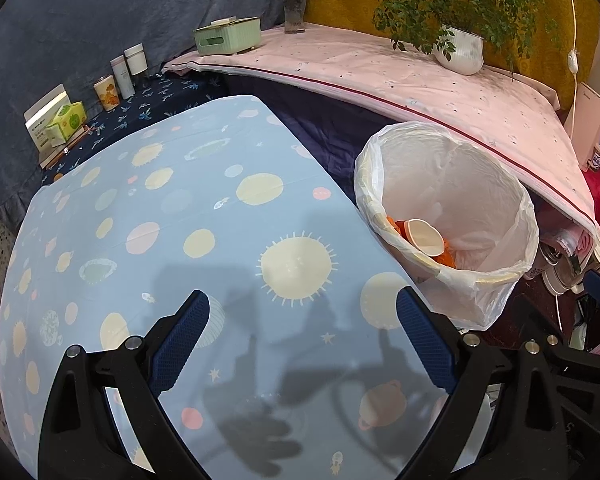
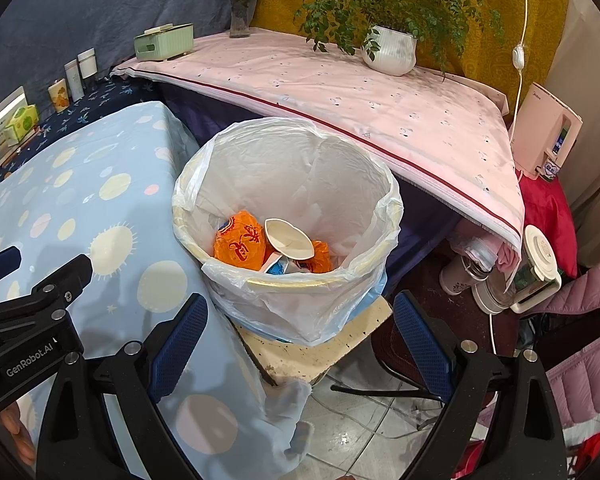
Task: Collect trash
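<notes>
Lined bin [image 2: 288, 216], frame centre: holds paper cup [image 2: 290, 238], orange wrappers [image 2: 240, 242]. Left gripper [image 1: 302, 344], right gripper [image 2: 300, 340]: both wide, empty.

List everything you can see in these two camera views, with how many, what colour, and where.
Trash bin: one, white liner, beside the blue table.
Orange wrappers: at least two, in the bin.
Paper cup: one, white, in the bin on the wrappers.
Blue tablecloth: one, planet print, on the near table.
Pink cloth: one, on the far table.
Potted plant: one, white pot, on the pink cloth.
Flower vase: one, clear, far edge.
Green box: one, pink cloth corner.
Tissue pack: one, green, left shelf.
Containers: three, pale, left shelf.
Left gripper: black, blue pads, open, empty.
Right gripper: same, open, empty.
</notes>
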The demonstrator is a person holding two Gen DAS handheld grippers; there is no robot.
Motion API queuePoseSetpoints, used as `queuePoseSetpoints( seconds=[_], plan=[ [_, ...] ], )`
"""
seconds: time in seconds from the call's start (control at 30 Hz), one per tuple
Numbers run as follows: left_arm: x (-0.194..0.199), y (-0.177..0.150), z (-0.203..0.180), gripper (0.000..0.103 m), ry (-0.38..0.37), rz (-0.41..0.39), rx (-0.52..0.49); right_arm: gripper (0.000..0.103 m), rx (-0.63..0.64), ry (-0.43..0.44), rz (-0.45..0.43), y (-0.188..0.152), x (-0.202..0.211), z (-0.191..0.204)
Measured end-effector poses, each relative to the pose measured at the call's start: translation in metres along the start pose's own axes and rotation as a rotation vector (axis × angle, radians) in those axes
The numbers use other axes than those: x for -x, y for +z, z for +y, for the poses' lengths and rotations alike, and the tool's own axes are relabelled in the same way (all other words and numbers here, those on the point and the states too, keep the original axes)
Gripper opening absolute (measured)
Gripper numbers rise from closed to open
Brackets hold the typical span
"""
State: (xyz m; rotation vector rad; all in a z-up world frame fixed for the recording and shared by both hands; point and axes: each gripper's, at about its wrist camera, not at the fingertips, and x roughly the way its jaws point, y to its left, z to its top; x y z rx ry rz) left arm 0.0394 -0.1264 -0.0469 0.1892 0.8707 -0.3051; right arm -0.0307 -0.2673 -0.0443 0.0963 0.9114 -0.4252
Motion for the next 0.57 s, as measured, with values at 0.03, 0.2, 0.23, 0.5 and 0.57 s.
queuePoseSetpoints(
  seconds=[0.03,0.2,0.23,0.5,0.57],
  plan=[
    [0.0000,0.0000,-0.0002,0.090,0.000,0.000,-0.001,0.090,0.000,0.000,0.000,0.0000,0.0000,-0.0001],
    [0.0006,0.0004,-0.0001,0.090,-0.001,-0.002,-0.003,0.090,0.000,0.001,0.000,0.0002,-0.0002,-0.0004],
    [0.0008,0.0003,-0.0008,0.090,-0.001,-0.004,-0.003,0.090,0.000,0.001,-0.001,0.0004,-0.0001,-0.0007],
    [0.0024,0.0020,-0.0006,0.090,-0.015,-0.009,-0.013,0.090,-0.010,-0.002,-0.005,-0.0014,0.0019,-0.0036],
    [0.0028,0.0021,-0.0005,0.090,-0.019,-0.009,-0.013,0.090,-0.014,-0.003,-0.008,-0.0020,0.0028,-0.0042]
  ],
)
